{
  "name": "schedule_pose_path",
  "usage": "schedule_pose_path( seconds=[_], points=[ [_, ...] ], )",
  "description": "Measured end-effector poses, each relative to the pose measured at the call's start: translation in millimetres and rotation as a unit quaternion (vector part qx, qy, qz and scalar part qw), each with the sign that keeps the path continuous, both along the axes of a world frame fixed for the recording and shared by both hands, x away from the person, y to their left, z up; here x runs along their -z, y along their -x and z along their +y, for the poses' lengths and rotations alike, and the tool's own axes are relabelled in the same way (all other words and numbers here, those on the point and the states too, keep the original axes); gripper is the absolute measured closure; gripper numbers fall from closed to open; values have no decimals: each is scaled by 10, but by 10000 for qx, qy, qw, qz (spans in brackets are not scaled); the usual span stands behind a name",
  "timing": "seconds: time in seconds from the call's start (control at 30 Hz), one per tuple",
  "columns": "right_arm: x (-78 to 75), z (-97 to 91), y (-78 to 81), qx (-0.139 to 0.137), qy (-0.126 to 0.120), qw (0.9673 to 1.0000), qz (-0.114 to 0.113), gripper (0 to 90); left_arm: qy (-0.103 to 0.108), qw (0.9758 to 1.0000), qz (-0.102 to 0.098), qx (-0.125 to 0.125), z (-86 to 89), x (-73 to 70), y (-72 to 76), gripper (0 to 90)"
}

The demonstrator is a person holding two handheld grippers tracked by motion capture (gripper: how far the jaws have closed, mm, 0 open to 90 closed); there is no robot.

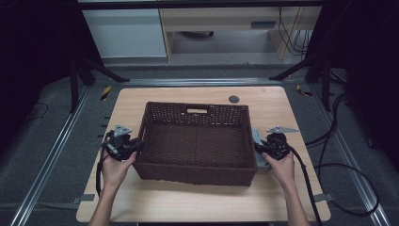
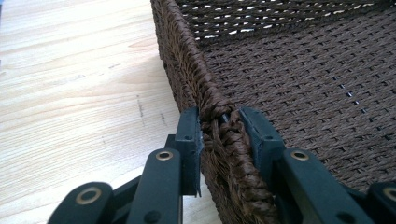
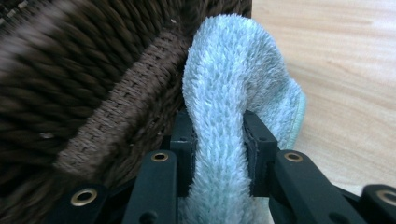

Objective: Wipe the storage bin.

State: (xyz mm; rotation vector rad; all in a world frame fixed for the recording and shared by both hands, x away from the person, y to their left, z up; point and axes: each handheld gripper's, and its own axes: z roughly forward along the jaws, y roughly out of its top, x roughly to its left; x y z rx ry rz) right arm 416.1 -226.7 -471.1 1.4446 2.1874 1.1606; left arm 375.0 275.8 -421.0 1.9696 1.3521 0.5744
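A dark brown woven basket [image 1: 195,141] sits in the middle of the wooden table [image 1: 188,197]. My left gripper [image 1: 136,147] holds its left wall: in the left gripper view the jaws pinch the braided basket rim [image 2: 219,126], one jaw outside and one inside. My right gripper [image 1: 259,149] is at the basket's right wall, shut on a pale blue fluffy cloth [image 3: 233,107] that bulges up between the jaws. In the right gripper view the basket's outer wall [image 3: 93,84] lies right beside the cloth. In the high view the cloth [image 1: 257,141] hangs against the basket's right side.
The basket has a handle slot [image 1: 197,111] in its far wall, and nothing shows inside it. A round cable grommet [image 1: 234,99] sits near the table's far edge. Black cables [image 1: 339,169] trail on the floor at the right. Bare tabletop lies in front of the basket.
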Motion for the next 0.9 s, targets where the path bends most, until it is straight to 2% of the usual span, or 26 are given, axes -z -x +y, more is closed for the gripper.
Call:
schedule_pose_path(
  seconds=[0.07, 0.1, 0.2, 0.27, 0.4, 0.57, 0.73, 0.8, 0.9],
  points=[
    [-99, -38, 21, 6, -146, 9998, -154, 706, -21, 10000, -15, -82, 5, 0, -9, 695],
    [-184, -74, 45, 23, -300, 9991, -303, 707, -16, 9999, -13, -111, 8, 0, -13, 698],
    [-371, -130, 108, 6, -515, 9969, -595, 707, -21, 9998, -22, -172, 18, 1, -33, 700],
    [-457, -130, 142, -47, -549, 9958, -738, 707, -28, 9998, -31, -176, 18, 1, -44, 699],
    [-507, -71, 155, -140, -483, 9957, -783, 709, -23, 9999, -32, -168, 25, 2, -60, 699],
    [-408, -32, 146, -141, -293, 9975, -635, 710, -16, 9999, -44, -162, 30, 4, -57, 689],
    [-174, 30, 119, -146, 97, 9995, -265, 709, -16, 9997, -119, -192, 44, 11, -48, 620],
    [-97, 46, 103, -156, 281, 9994, -150, 709, -41, 9997, -154, -204, 51, 15, -42, 591],
    [14, 75, 82, -180, 395, 9990, 46, 708, 19, 9997, -166, -152, 72, 17, -39, 553]
  ],
)
